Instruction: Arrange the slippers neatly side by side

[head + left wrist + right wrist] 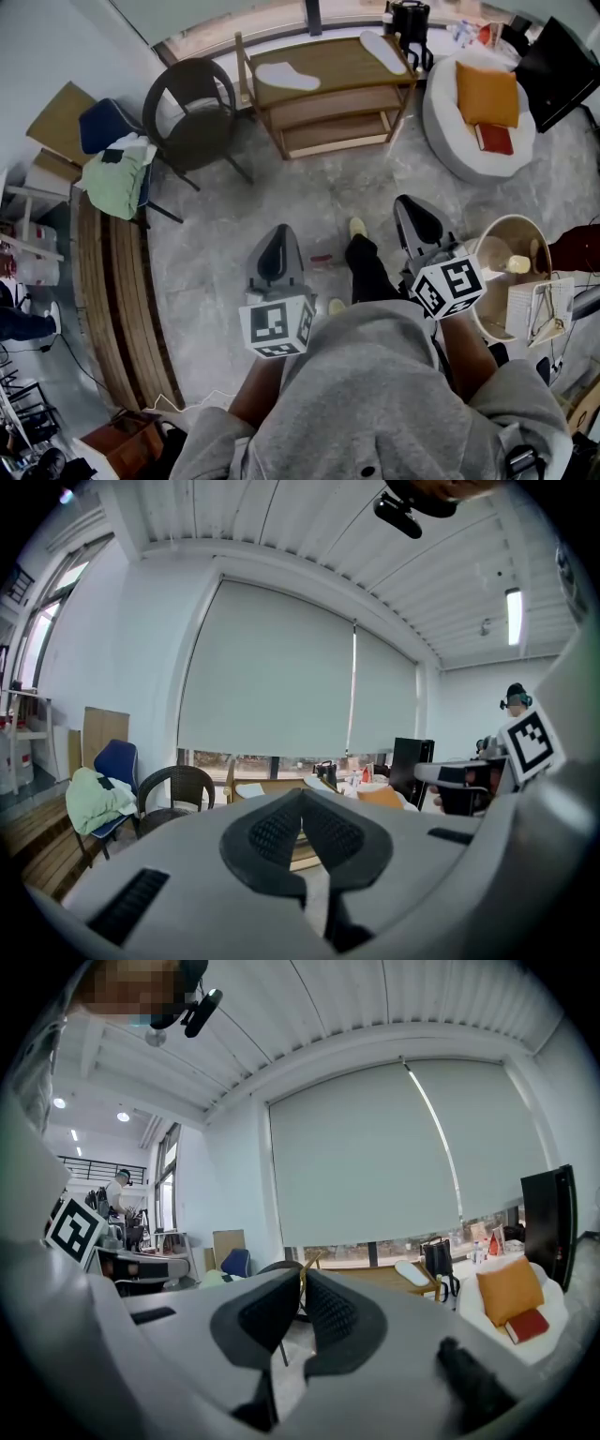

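One flat white slipper point(288, 75) lies at the left end of a wooden shelf unit's point(337, 62) top. A second slipper point(382, 51) lies well apart at the right end. The left gripper point(278, 234) and right gripper point(412, 211), grey with ribbed black pads, are each pressed together on nothing. A dark wicker chair point(192, 117) stands left of the shelf, and a round white pouf point(439, 112) with an orange cushion point(487, 94) stands to its right.

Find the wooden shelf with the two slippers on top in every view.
Head view: the wooden shelf stands at top centre.
Left gripper view: the shelf is near the centre, a little below the middle.
Right gripper view: it is right of centre, a little below the middle.
Shared landmark: the blue chair is left of the shelf in all three.
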The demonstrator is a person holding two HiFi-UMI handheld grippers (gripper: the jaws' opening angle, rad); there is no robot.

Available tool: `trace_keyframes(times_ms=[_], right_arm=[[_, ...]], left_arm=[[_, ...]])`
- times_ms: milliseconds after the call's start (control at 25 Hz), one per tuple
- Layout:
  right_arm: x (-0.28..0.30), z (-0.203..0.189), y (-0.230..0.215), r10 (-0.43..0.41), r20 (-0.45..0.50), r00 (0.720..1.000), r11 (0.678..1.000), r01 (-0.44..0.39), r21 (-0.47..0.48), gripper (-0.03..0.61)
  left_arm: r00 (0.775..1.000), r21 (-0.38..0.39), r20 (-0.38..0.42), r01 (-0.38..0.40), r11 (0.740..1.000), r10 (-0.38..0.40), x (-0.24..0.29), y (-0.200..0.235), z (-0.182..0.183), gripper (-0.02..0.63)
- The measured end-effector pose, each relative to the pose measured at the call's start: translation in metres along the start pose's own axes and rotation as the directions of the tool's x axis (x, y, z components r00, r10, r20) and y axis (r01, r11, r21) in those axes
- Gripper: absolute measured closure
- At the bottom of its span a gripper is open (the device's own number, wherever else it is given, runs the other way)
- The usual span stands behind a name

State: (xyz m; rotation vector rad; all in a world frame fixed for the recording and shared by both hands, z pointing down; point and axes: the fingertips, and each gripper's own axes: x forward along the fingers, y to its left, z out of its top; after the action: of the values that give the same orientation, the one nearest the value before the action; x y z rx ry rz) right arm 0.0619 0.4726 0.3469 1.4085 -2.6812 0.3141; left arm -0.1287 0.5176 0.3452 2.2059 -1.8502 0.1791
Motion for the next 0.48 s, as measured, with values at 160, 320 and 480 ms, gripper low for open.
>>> trace_keyframes(times_ms=[160, 320, 480], right_arm=[[0.018, -0.001, -0.024, -0.002, -0.003, 1.000, 1.000, 0.002, 0.015, 0.543], [0.037, -0.001, -0.045, -0.018, -0.026, 0.999, 1.000, 0.019, 0.020, 0.542], [0.057, -0.003, -0.071, -0.025, -0.037, 0.999, 0.999, 0.026, 0.034, 0.542]], left_arm=[[1.000, 0.008, -0.015, 0.003, 1.000, -0.003, 0.030, -0.003, -0.002, 0.598], [0.999, 0.010, -0.038, 0.016, 1.000, -0.016, 0.059, -0.006, -0.001, 0.598], [0.998, 0.009, -0.056, 0.022, 1.000, -0.021, 0.090, -0.008, 0.000, 0.598]])
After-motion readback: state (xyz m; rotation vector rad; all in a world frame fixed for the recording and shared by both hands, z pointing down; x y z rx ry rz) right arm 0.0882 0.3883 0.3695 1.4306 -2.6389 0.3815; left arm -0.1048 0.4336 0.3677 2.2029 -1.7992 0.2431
